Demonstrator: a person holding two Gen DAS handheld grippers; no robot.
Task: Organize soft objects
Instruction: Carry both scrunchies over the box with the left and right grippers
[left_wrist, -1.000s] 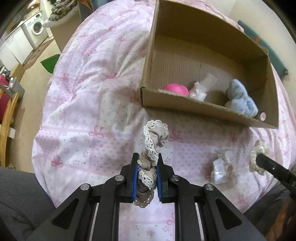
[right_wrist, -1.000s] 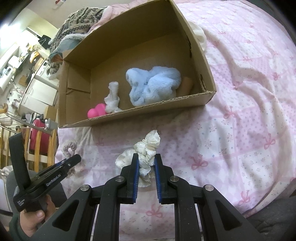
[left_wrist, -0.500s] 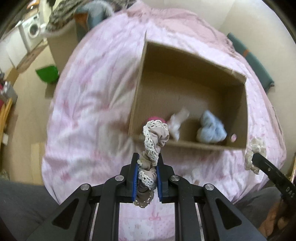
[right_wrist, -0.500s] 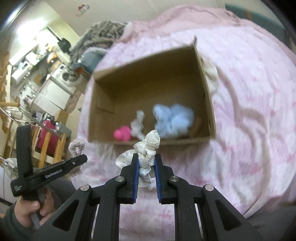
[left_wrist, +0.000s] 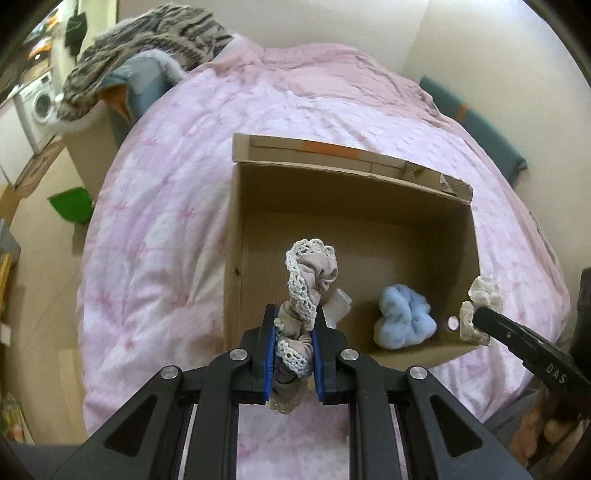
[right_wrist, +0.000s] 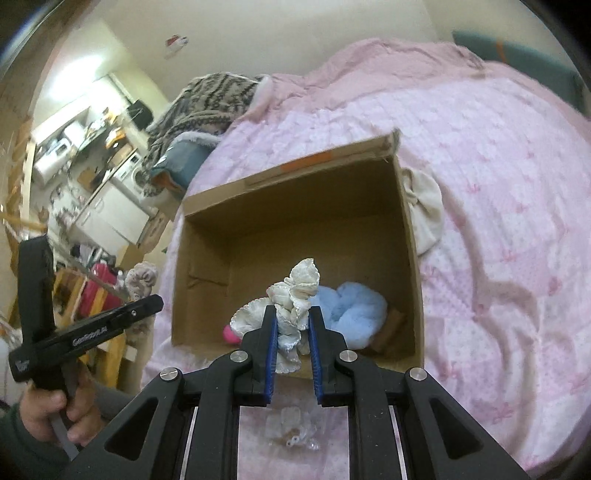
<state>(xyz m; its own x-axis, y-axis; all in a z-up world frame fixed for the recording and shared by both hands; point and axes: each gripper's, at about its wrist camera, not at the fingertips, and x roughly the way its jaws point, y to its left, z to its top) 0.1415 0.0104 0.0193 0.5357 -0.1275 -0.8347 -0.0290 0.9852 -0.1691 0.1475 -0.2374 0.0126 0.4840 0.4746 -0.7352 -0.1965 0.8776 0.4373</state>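
Note:
My left gripper (left_wrist: 293, 325) is shut on a beige scrunchie with white lace trim (left_wrist: 310, 273) and holds it above the near edge of an open cardboard box (left_wrist: 236, 206). My right gripper (right_wrist: 292, 325) is shut on a cream-white satin scrunchie (right_wrist: 299, 295) over the near wall of the same box (right_wrist: 410, 229). Inside the box lie a light blue fluffy scrunchie (left_wrist: 404, 317) (right_wrist: 354, 306), a pink item (right_wrist: 229, 334) and a white fabric piece (left_wrist: 341, 304). Each gripper shows in the other's view: the right one (left_wrist: 480, 314), the left one (right_wrist: 147, 295).
The box sits on a pink patterned bedspread (left_wrist: 155, 229). A cream cloth (right_wrist: 424, 210) lies beside the box's right wall. A small clear packet (right_wrist: 293, 432) lies on the bed below my right gripper. A striped blanket pile (left_wrist: 147, 40) is at the bed's far left.
Both grippers have risen from the bedspread with their scrunchies and moved toward the box, so the box now appears farther below and more from above.

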